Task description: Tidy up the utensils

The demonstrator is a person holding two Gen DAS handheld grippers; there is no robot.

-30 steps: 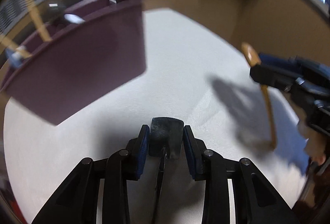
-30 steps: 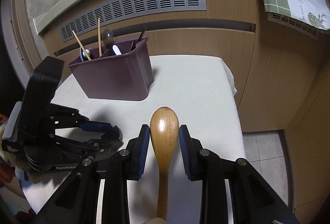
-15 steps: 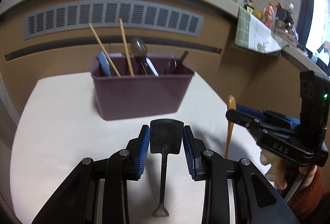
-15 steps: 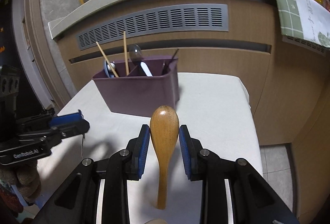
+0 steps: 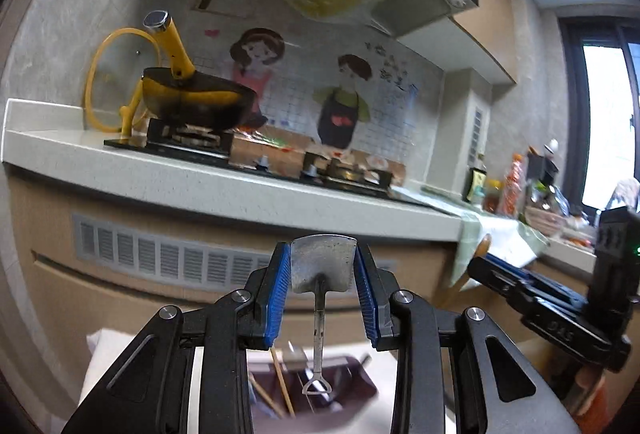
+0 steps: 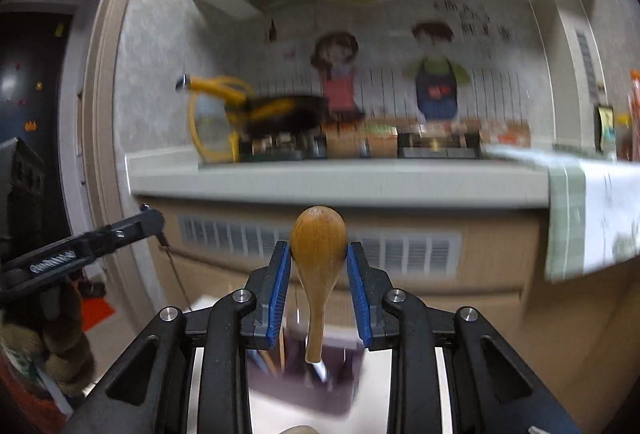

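1. Left tool (image 5: 322, 266) clamps metal spatula (image 5: 323, 268); right tool (image 6: 318, 262) clamps wooden spoon (image 6: 318, 246)
2. Both handles hang above maroon caddy (image 5: 352, 392)
3. Next: lower each into a compartment

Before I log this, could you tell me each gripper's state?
Left gripper: closed on small metal spatula.
Right gripper: closed on wooden spoon.

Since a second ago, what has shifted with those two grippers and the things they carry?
Both grippers rose: the maroon plastic utensil holder has slid from ahead of them to the bottom of each view, and the kitchen counter now fills the frames. The left gripper still clamps the small metal spatula, handle hanging down; the right gripper still clamps the wooden spoon. Nothing was let go.
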